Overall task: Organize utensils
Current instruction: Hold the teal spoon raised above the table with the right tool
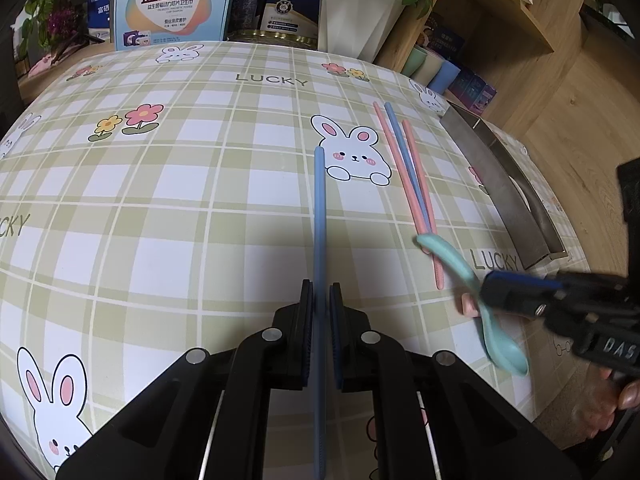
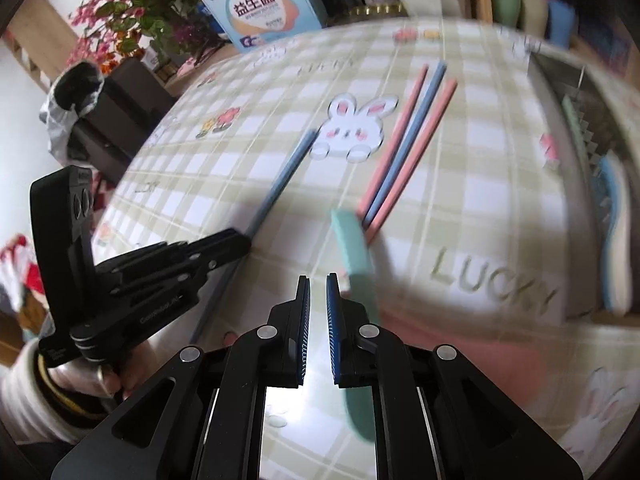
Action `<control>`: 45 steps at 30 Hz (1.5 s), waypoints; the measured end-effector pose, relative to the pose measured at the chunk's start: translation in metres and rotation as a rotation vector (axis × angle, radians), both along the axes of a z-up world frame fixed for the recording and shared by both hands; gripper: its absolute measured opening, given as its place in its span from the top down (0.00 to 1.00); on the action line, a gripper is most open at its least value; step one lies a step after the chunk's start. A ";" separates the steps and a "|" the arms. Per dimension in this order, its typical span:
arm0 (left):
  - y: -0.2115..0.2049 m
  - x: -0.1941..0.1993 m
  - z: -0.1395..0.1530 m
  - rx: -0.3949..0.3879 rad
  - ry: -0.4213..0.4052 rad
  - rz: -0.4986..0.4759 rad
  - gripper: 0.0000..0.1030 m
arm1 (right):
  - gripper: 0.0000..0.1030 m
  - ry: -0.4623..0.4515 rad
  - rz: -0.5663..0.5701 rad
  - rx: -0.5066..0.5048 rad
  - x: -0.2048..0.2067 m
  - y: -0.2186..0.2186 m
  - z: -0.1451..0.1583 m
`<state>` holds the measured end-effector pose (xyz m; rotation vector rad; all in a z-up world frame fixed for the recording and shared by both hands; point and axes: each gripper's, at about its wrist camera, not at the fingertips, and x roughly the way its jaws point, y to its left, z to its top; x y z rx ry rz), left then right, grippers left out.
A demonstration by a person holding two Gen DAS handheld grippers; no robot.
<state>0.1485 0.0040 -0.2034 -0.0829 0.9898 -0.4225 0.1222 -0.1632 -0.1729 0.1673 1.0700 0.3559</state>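
My left gripper [image 1: 320, 292] is shut on a blue chopstick [image 1: 319, 208], which points forward over the checked tablecloth; it also shows in the right wrist view [image 2: 280, 184]. Three chopsticks, two pink and one blue [image 1: 408, 172], lie together on the cloth to the right, also seen in the right wrist view [image 2: 404, 148]. A teal spoon [image 1: 472, 280] lies tilted beside my right gripper [image 1: 486, 286]. In the right wrist view the spoon [image 2: 354, 248] runs past the outer side of the right finger, not between the jaws, which stand a little apart [image 2: 318, 280].
A metal tray [image 1: 500, 188] at the table's right edge holds a blue utensil and a green one [image 2: 614, 232]. Boxes [image 1: 172, 4], a white flower pot [image 1: 356, 20] and pastel cups [image 1: 432, 68] stand behind the table. A pink item [image 1: 468, 306] lies under the spoon.
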 end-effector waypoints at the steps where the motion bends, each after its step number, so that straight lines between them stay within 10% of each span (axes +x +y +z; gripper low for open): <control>1: 0.000 0.000 0.000 -0.001 0.000 0.000 0.91 | 0.91 -0.024 0.003 -0.036 0.000 0.000 0.003; 6: 0.001 0.000 0.000 -0.009 0.003 0.001 0.91 | 0.58 -0.051 0.016 -0.116 -0.004 -0.002 0.002; 30: 0.001 0.001 -0.001 -0.006 0.006 0.000 0.91 | 0.84 0.001 0.010 -0.073 -0.012 -0.011 -0.020; 45: -0.023 0.004 0.004 0.192 0.003 -0.090 0.91 | 0.84 -0.042 -0.070 -0.042 -0.009 -0.030 -0.014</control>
